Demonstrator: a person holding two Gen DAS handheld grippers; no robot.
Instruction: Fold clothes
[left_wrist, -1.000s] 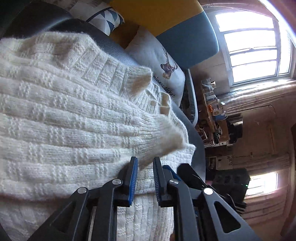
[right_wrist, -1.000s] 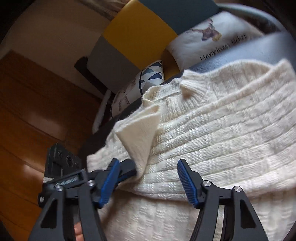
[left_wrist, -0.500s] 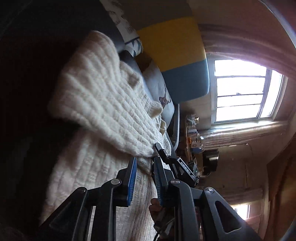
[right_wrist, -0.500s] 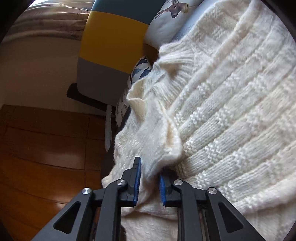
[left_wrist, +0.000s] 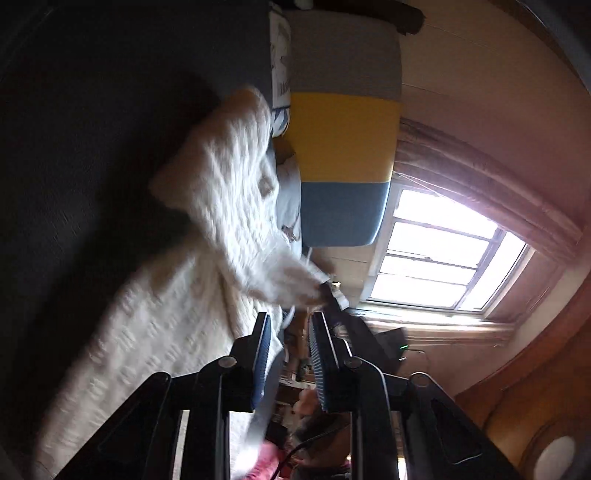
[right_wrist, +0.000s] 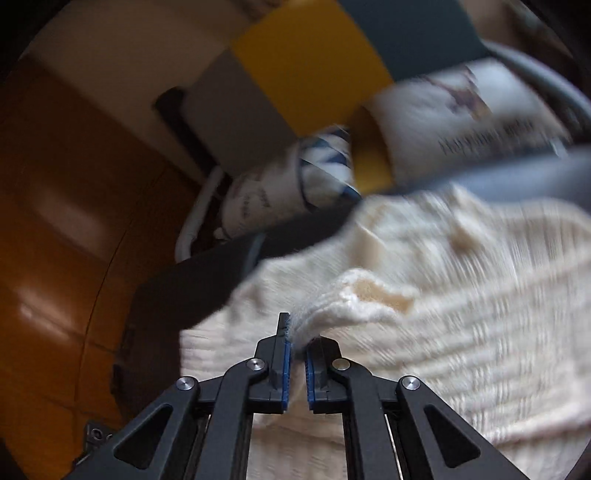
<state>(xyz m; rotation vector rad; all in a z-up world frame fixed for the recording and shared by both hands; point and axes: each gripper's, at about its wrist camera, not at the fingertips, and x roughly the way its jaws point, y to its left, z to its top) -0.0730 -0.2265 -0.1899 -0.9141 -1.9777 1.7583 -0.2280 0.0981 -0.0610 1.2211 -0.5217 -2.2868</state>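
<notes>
Since the earlier frames the left gripper (left_wrist: 289, 354) has swung off the sweater (left_wrist: 221, 229) toward the window (left_wrist: 439, 254), and the right gripper (right_wrist: 297, 363) has clamped on a fold that earlier lay loose between its spread jaws. Left view: the cream knitted sweater lies across a dark seat (left_wrist: 92, 110), one fold drawn up toward the other gripper; the left jaws are part-spread and opening, with nothing between the pads, only room clutter beyond them. A striped cushion (left_wrist: 343, 129) of grey, yellow and blue stands behind the sweater. Right view: the jaws are pressed almost together, pinching a fuzzy edge of the sweater (right_wrist: 424, 295), apparently a cuff or hem, while the rest rests on the seat in front of a printed pillow (right_wrist: 454, 114). Risk, as a judgement: the pinch takes only a thin margin of soft knit, so a quick lift could let it slip free or stretch the stitches; with the left gripper empty, the unsupported side may drag and bunch, spoiling the fold line. Both views are motion-blurred, so exact pad contact is uncertain. Only the left view shows the window and the sweater's full length; only the right view shows the grip itself, the wooden floor (right_wrist: 55, 221) and the lettering on the pillow.
</notes>
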